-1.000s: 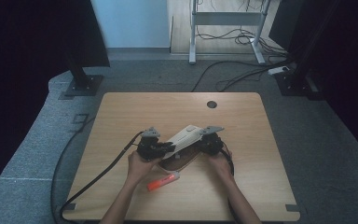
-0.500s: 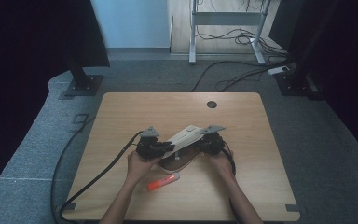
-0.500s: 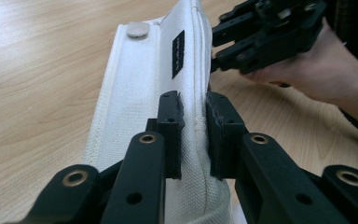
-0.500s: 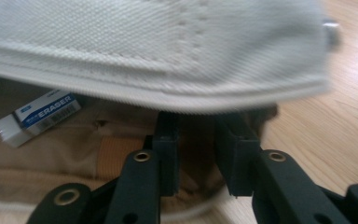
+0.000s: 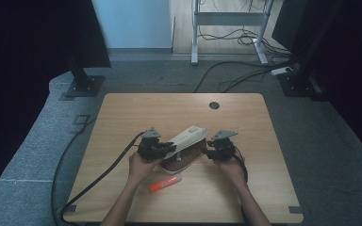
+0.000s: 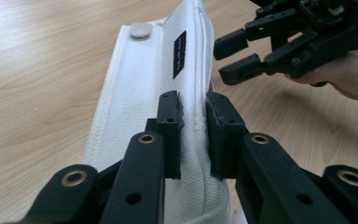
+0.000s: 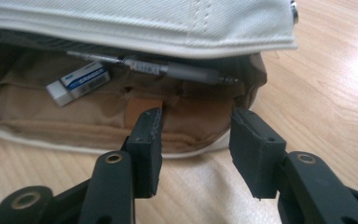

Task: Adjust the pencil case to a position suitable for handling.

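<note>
A light wooden table (image 5: 122, 113) with rounded corners carries everything. A small dark round hole (image 5: 214, 105) sits near its far edge, a little right of the middle. A white pencil case (image 5: 185, 141), its flap lifted over a brown lining, lies around the middle of the top, nearer the near edge. An orange-red marker with a clear cap (image 5: 165, 182) lies on the wood just nearer the near edge. Black cables (image 5: 99, 176) run across the near-left corner.

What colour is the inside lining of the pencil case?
Tan brown lining, clearest in the right gripper view.
</note>
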